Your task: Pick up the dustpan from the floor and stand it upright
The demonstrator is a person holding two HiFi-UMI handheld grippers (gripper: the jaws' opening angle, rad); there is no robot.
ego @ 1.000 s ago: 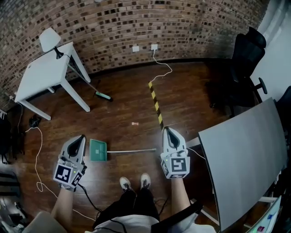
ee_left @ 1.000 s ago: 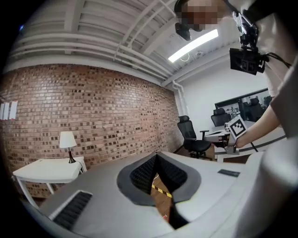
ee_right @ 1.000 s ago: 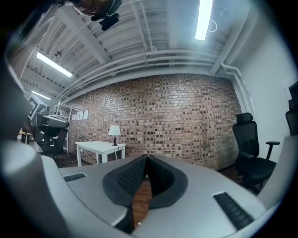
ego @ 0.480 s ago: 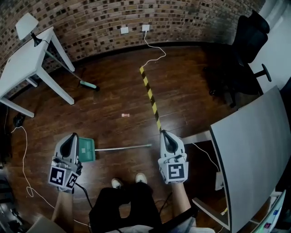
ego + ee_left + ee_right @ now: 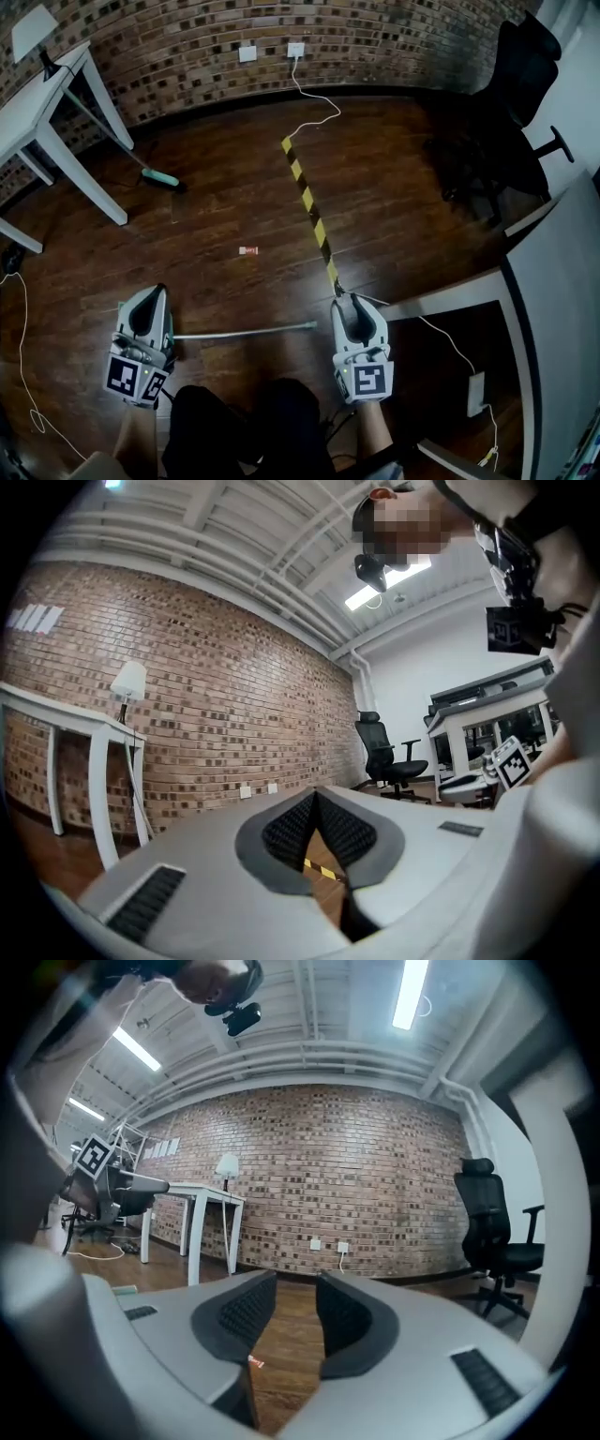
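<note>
An office-like workroom with an industrial look: a curved brick wall (image 5: 187, 47), dark wooden floor (image 5: 234, 197), white table (image 5: 33, 112), black swivel chair (image 5: 511, 103), wall sockets (image 5: 295, 49), yellow-and-black floor tape (image 5: 309, 211), and ceiling strip lights (image 5: 410, 993) on exposed beams.

No words, numbers or brand names can be read in any view. The only sign-like mark is the tape (image 5: 309, 202) with yellow and black stripes stuck on the wooden floor (image 5: 216, 211).
</note>
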